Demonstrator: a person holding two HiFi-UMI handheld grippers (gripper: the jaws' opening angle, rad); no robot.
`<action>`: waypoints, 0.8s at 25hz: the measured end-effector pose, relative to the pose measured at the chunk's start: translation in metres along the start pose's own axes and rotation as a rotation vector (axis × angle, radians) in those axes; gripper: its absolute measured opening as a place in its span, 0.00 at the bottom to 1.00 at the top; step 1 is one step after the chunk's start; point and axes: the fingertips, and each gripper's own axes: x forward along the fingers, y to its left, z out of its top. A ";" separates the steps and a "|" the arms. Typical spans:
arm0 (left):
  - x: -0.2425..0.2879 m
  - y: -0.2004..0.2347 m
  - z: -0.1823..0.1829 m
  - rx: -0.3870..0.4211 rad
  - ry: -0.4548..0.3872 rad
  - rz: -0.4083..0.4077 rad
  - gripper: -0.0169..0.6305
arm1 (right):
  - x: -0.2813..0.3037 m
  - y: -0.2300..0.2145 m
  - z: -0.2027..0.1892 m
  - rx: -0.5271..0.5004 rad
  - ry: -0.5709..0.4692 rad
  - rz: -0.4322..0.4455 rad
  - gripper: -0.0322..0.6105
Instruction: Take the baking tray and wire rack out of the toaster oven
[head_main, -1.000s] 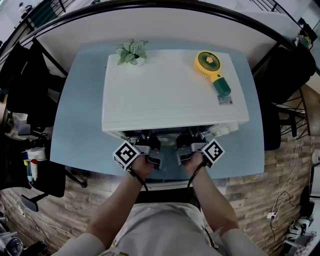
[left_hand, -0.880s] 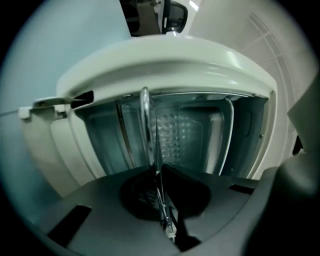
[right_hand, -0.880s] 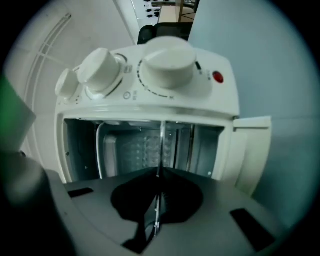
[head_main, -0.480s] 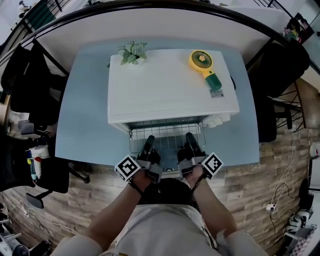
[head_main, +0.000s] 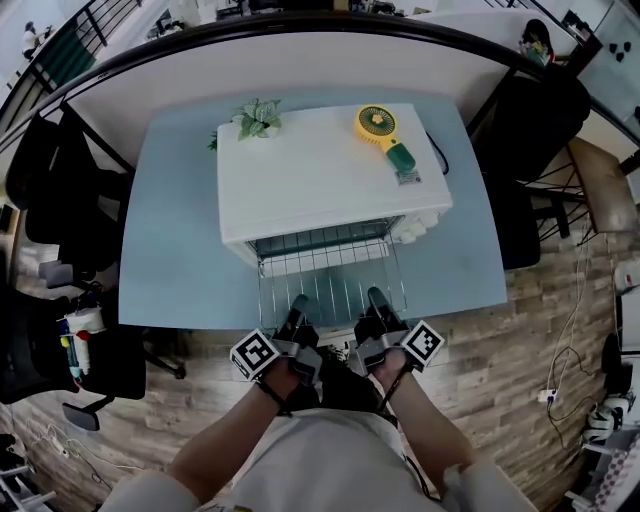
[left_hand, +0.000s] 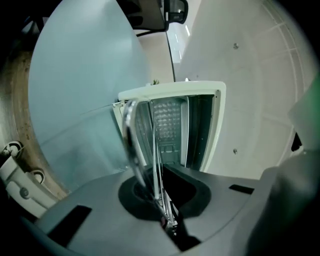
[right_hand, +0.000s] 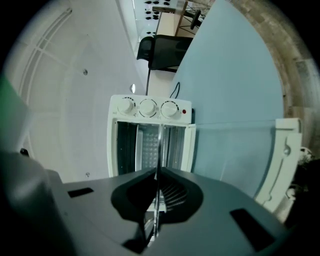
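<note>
Head view: both hand-held grippers (head_main: 298, 304) (head_main: 376, 298) clamp the wire rack (head_main: 335, 272).

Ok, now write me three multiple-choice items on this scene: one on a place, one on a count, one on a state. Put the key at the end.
1. Where does the yellow fan lie?
A) on the floor
B) on top of the toaster oven
C) inside the oven

2. How many knobs are on the oven's front?
A) three
B) one
C) six

3. What state is the wire rack in?
A) pushed fully inside the oven
B) lying on the floor
C) drawn out forward, with the left gripper and the right gripper shut on its front edge

Key:
1 B: the head view shows it on the white top, across from the plant.
2 A: the right gripper view shows three in a row.
3 C: each gripper view shows wire pinched between closed jaws.
</note>
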 end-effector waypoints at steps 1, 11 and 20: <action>-0.003 -0.003 0.000 -0.004 0.005 0.000 0.04 | -0.004 0.004 -0.002 0.013 -0.005 -0.002 0.06; -0.037 -0.025 -0.010 0.006 0.097 -0.010 0.04 | -0.048 0.034 -0.030 0.037 -0.015 -0.018 0.06; -0.070 -0.052 -0.009 -0.004 0.179 -0.019 0.04 | -0.078 0.063 -0.059 -0.014 0.052 -0.083 0.06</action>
